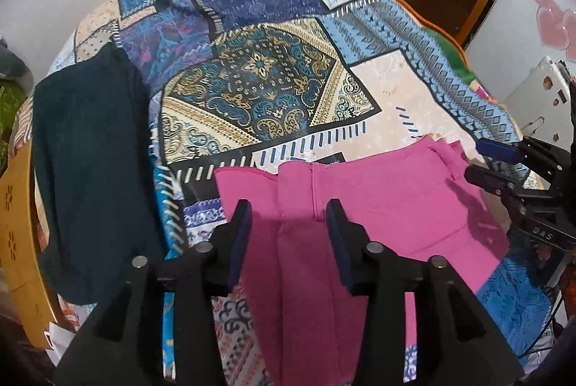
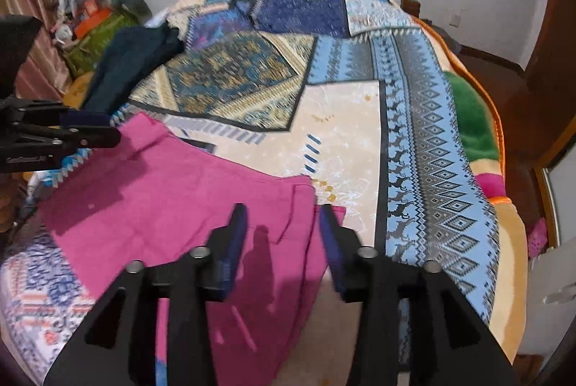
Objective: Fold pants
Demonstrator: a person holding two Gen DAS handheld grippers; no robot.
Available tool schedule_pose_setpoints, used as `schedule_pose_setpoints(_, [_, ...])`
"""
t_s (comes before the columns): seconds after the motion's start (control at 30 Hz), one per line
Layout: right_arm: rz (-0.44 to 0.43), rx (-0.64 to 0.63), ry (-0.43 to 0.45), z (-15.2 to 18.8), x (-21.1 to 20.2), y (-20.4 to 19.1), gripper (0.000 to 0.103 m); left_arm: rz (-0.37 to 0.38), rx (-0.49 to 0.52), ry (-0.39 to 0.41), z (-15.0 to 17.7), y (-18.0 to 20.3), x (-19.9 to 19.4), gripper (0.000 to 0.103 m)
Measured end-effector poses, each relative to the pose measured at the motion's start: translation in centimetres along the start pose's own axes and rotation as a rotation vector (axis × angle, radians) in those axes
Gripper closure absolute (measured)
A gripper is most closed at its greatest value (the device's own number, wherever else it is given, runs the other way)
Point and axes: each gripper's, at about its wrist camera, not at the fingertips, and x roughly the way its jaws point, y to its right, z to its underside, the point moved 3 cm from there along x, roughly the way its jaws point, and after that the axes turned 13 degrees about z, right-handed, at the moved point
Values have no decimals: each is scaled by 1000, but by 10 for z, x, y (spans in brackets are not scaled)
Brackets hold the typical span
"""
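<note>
- Pink pants (image 1: 378,202) lie flat on the patterned bedspread (image 1: 273,91), at the bed's near edge, already doubled at least once (layered edges show along the far side).
- Left gripper (image 1: 289,235): jaws apart, hovering over the pants' near-left part, nothing between the pads. A vertical seam runs straight between them.
- Right gripper (image 2: 282,242): jaws apart as well, poised over the pants' right edge, where stacked layers end just beside bare cream fabric of the spread. Not clamped on anything.
- Each gripper shows in the other's view, at opposite sides of the garment.
- Handling, as a judgement: light woven cloth, soft and limp, no stiffness to hold a shape; it will sag and slide layer over layer if lifted by one ply only.
- Best hold is likely at the two outer corners or edges, pinching all layers together, then carrying both ends across evenly.
- Dark teal garment (image 1: 93,170) lies at the bed's left edge, well apart from the pants.
</note>
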Motion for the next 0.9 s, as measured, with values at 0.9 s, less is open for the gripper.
schedule_pose_setpoints(0.9, [-118, 142, -138, 32, 33, 6, 77, 178, -122, -101, 35, -12, 28, 74])
